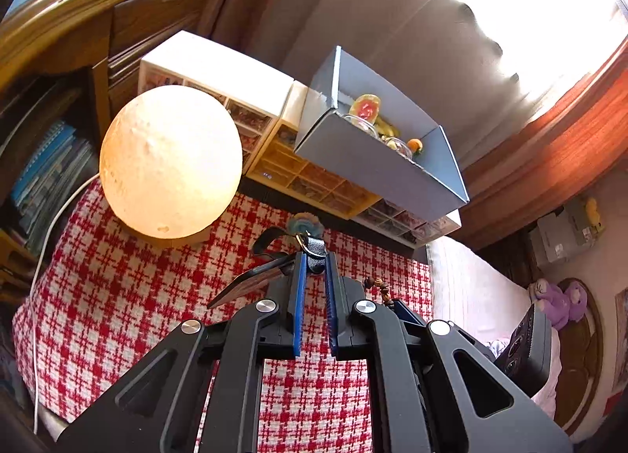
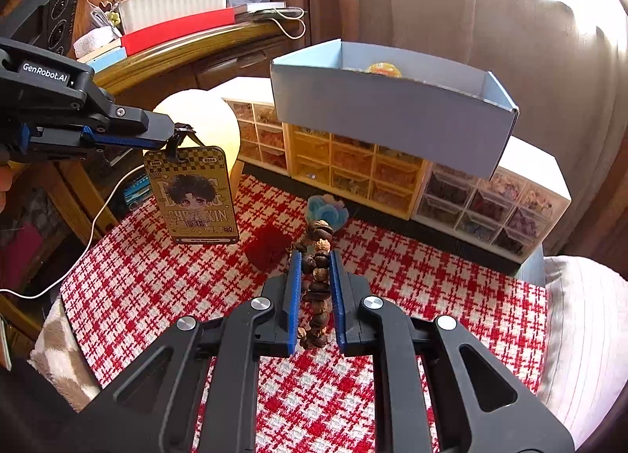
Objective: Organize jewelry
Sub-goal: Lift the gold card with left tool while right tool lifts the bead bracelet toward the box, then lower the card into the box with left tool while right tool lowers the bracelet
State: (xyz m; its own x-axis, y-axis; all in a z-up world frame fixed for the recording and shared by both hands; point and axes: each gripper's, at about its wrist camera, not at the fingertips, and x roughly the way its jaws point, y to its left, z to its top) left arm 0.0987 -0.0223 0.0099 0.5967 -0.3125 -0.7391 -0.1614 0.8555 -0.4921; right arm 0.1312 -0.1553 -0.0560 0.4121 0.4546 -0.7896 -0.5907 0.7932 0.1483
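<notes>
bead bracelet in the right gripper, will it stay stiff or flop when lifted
Probably floppy: the bead bracelet hangs as a loose strand between the right gripper's pads. The rounded, uneven beads could slip in the grip. It looks light, so it may swing.

A red-and-white checked cloth covers the surface in a small, warm-lit room. A glowing moon-shaped lamp stands at its far left, a white cable trailing from it. Brown curtains hang behind, daylight glaring through at the upper right. A curved wooden shelf holds books and papers. A pale striped pillow lies at right.
</notes>
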